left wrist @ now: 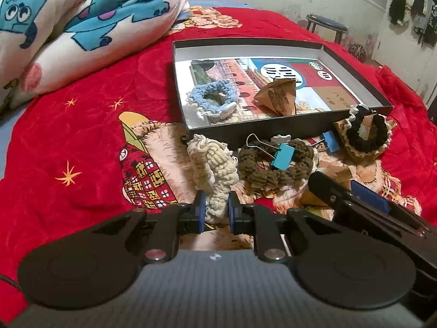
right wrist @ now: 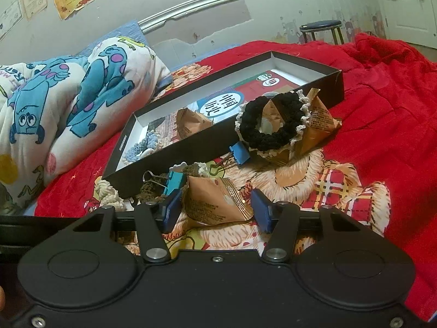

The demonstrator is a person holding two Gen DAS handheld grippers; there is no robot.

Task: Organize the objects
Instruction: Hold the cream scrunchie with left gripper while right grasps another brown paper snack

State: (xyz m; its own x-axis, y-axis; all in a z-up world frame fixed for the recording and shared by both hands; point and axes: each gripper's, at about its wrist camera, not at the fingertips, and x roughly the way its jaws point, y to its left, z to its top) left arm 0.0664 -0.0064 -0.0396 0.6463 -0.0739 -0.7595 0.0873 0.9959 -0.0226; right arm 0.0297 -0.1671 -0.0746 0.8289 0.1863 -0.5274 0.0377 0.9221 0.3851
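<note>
Box (left wrist: 275,129): holds blue scrunchie (left wrist: 211,97), brown packet (left wrist: 277,97).
Left gripper (left wrist: 215,210): jaws clamped on cream scrunchie (left wrist: 211,168).
Right gripper (right wrist: 215,209): jaws apart around near packet (right wrist: 215,201).

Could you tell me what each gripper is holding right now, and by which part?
The left gripper pinches the cream scrunchie at its near end; the right gripper straddles the brown packet, unclosed.

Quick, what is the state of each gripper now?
Left gripper: closed on the cream scrunchie.
Right gripper: jaws open around the brown snack packet, not clamped.
</note>
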